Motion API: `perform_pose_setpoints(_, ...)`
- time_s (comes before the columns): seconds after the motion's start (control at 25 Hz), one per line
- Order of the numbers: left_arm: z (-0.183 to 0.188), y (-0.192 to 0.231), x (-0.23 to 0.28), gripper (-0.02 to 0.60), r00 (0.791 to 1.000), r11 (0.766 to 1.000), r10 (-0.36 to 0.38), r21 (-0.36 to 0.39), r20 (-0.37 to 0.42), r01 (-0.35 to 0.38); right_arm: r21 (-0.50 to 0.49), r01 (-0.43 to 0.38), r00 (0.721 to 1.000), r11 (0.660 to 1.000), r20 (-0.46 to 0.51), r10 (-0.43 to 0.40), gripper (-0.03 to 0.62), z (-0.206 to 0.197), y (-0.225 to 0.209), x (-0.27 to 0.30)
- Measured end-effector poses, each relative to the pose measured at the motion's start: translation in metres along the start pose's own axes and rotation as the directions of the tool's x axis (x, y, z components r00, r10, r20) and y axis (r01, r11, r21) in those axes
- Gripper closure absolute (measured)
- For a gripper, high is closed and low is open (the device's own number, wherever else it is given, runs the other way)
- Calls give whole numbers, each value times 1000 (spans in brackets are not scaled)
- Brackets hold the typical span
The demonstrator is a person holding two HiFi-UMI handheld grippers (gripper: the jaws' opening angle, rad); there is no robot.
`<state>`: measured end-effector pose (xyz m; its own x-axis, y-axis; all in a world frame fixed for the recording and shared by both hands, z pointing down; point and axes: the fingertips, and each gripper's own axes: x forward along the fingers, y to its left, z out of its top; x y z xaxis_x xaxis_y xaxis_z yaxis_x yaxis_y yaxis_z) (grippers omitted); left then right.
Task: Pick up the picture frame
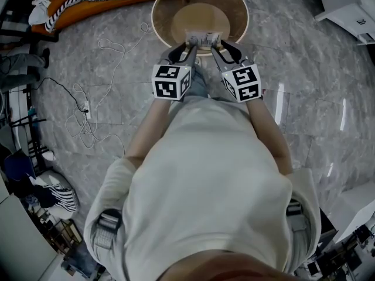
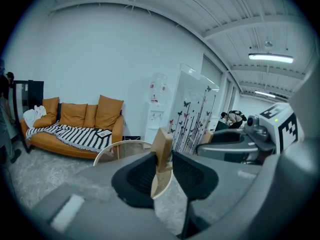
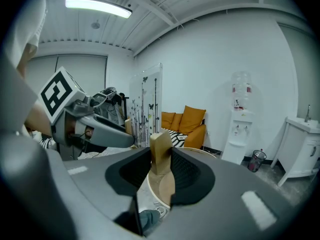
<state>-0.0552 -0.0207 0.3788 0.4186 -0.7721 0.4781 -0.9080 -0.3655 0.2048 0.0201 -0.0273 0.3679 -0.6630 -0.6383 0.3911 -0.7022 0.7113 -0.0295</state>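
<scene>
Picture frame (image 1: 203, 38) is pinched by left gripper (image 2: 163, 160) and right gripper (image 3: 161, 159) jaws, so we probably hold it level over the table (image 1: 154, 17).

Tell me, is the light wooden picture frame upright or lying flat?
Upright: the light wooden picture frame stands vertical, clamped by the right gripper.

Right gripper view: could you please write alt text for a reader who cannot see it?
The right gripper grips the edge of a wooden picture frame over a round table. The left gripper reaches in from the left. An orange sofa and a water dispenser stand behind.
</scene>
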Motion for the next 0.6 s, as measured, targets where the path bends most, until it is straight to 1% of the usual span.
perform_pose_setpoints(0.6,5,6,4,474,1000,1000,-7,-16,8,7,-11,12,1000,1000,-4,-12,474,6,-2,7)
